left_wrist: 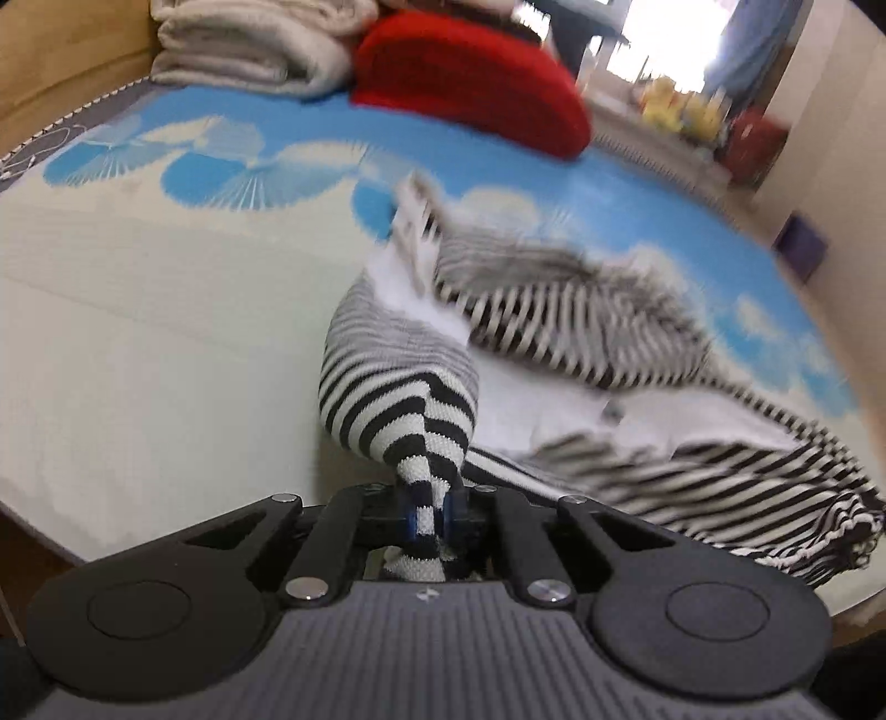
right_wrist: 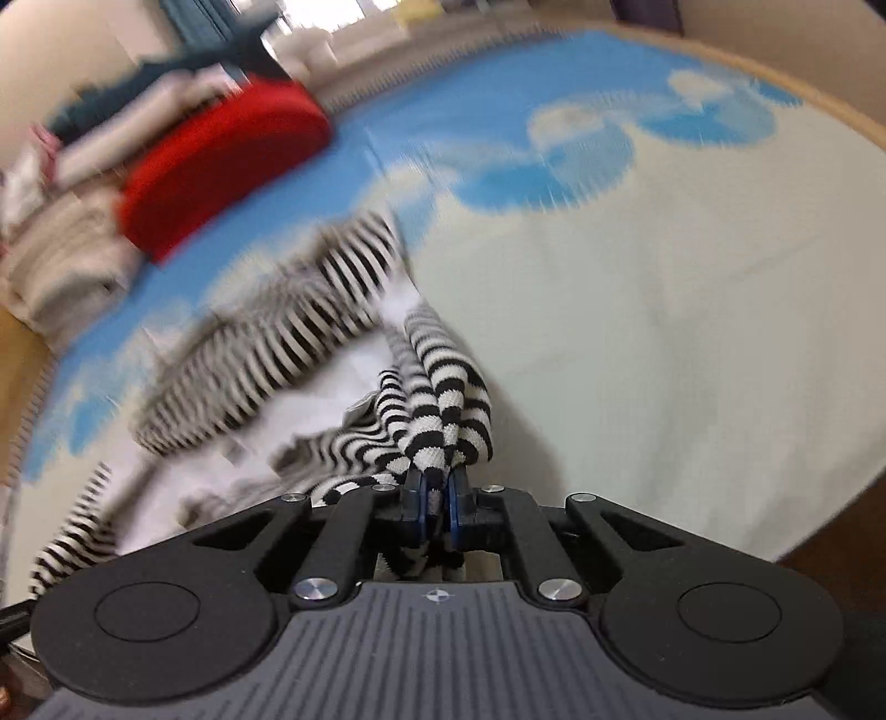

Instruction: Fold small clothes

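A black-and-white striped garment (left_wrist: 581, 327) with a white inside lies partly lifted over a bed sheet printed with blue sky and clouds. My left gripper (left_wrist: 429, 512) is shut on a bunched striped corner of it, and the cloth runs up from the blue pads. In the right wrist view the same striped garment (right_wrist: 310, 327) stretches away to the left, blurred. My right gripper (right_wrist: 437, 507) is shut on another gathered striped edge, pinched between its blue pads. The cloth hangs slack between the two grips.
A red cushion (left_wrist: 470, 83) and folded pale towels (left_wrist: 249, 50) sit at the far end of the bed; the red cushion (right_wrist: 221, 166) shows again beside stacked linens (right_wrist: 66, 260). A wooden bed edge (right_wrist: 803, 99) curves at the right. Plain pale sheet (left_wrist: 166, 332) spreads to the left.
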Demonstrator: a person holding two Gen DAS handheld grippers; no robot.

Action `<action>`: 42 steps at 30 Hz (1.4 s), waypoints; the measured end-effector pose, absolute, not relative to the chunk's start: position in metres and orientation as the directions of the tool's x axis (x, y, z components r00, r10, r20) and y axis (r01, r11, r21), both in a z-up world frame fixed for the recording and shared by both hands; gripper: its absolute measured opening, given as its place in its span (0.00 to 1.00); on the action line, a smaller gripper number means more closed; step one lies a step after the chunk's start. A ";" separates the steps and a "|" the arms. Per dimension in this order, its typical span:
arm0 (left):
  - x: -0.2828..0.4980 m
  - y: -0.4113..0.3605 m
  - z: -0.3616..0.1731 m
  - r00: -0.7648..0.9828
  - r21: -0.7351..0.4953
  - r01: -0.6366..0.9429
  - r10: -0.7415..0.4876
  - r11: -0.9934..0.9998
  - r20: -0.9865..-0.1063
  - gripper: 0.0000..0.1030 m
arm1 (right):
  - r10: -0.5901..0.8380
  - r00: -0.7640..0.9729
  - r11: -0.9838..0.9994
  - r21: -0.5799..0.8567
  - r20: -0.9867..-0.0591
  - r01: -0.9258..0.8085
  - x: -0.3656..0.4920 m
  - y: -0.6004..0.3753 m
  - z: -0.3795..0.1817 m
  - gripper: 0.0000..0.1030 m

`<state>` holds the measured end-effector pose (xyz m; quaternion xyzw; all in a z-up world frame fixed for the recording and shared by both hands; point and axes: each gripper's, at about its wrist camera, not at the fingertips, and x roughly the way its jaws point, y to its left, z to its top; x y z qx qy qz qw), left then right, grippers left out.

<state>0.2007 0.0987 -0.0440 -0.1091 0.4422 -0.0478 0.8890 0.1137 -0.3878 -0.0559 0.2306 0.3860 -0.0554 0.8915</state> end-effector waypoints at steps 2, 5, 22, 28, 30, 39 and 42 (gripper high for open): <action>0.196 0.102 -0.023 0.622 -0.262 0.013 -0.213 0.965 -0.754 0.07 | 0.094 0.741 0.884 0.398 -0.665 0.245 0.103 -0.393 -0.032 0.06; 0.183 0.109 0.001 0.588 -0.293 0.015 -0.245 0.956 -0.771 0.07 | 0.118 0.774 0.872 0.438 -0.622 0.219 0.082 -0.404 0.001 0.06; 0.199 0.113 0.003 0.480 -0.357 0.052 -0.337 0.933 -0.810 0.07 | 0.131 0.690 0.854 0.435 -0.712 0.286 0.031 -0.424 0.015 0.06; 0.318 0.110 -0.034 0.427 -0.380 0.017 -0.350 0.925 -0.834 0.10 | 0.154 0.647 0.867 0.417 -0.747 0.275 0.144 -0.437 -0.008 0.06; 0.354 0.114 -0.056 0.403 -0.405 -0.053 -0.352 0.913 -0.845 0.16 | 0.180 0.615 0.874 0.412 -0.768 0.258 0.192 -0.439 -0.026 0.08; 0.382 0.165 -0.087 0.480 -0.599 -0.219 -0.450 0.770 -0.754 0.49 | 0.128 0.629 0.812 0.445 -0.767 0.378 0.249 -0.480 -0.085 0.30; 0.382 0.157 -0.087 0.479 -0.473 -0.138 -0.359 0.870 -0.801 0.54 | 0.110 0.672 0.886 0.379 -0.732 0.268 0.244 -0.475 -0.080 0.33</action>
